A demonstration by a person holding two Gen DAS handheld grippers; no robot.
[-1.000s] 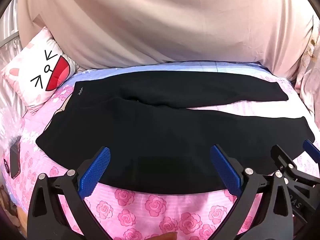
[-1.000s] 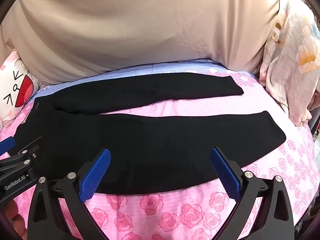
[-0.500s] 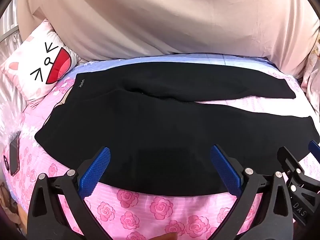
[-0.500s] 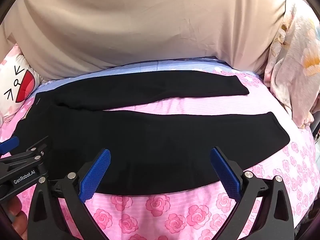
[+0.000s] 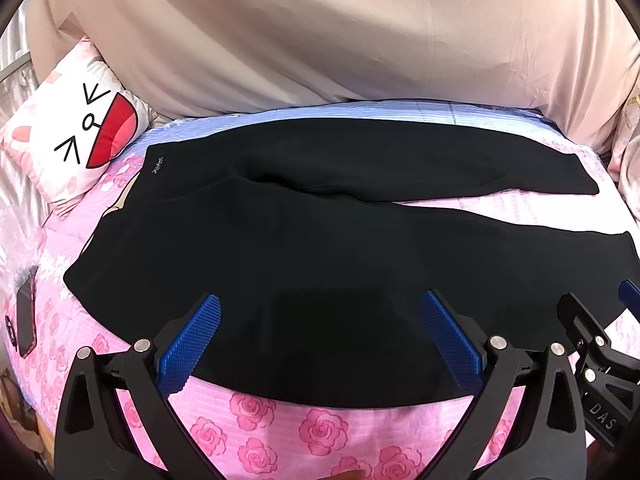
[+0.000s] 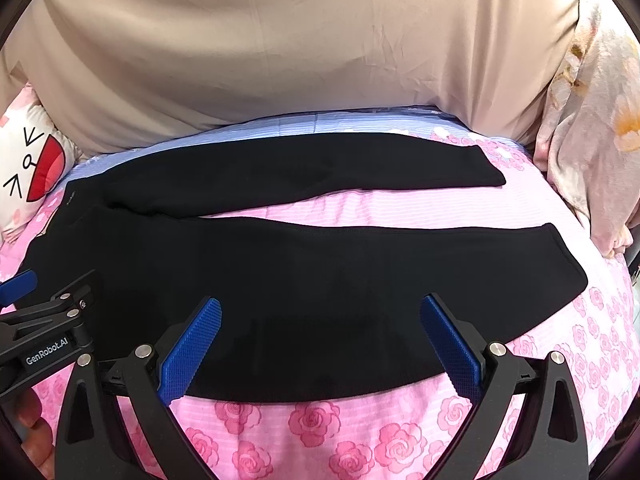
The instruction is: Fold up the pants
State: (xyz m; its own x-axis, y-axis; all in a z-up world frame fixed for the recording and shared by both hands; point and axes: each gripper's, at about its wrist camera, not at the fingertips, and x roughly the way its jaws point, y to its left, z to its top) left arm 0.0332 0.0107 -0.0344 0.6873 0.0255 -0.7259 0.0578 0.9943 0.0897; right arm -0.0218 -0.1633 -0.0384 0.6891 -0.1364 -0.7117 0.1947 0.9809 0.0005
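Both jaws wide, empty: left gripper (image 5: 320, 344), right gripper (image 6: 320, 344) over near leg of pants (image 6: 304, 280); pinch near edge, lift evenly, lay onto far leg.

Matt black knit pants (image 5: 320, 256) lie on a bed's soft pink cotton sheet (image 5: 320, 428) printed with roses. The left tool (image 5: 320, 344) and right tool (image 6: 320, 344) show smooth, matt black plastic frames, bright metal rivets and blue rubbery pads (image 5: 188, 344) with a rough, ridged grid. Behind hangs a smooth beige cloth drape (image 6: 300, 48), faintly creased. A printed fabric pillow (image 5: 68, 136) looks plush; a phone (image 5: 25, 320) shines glossy.
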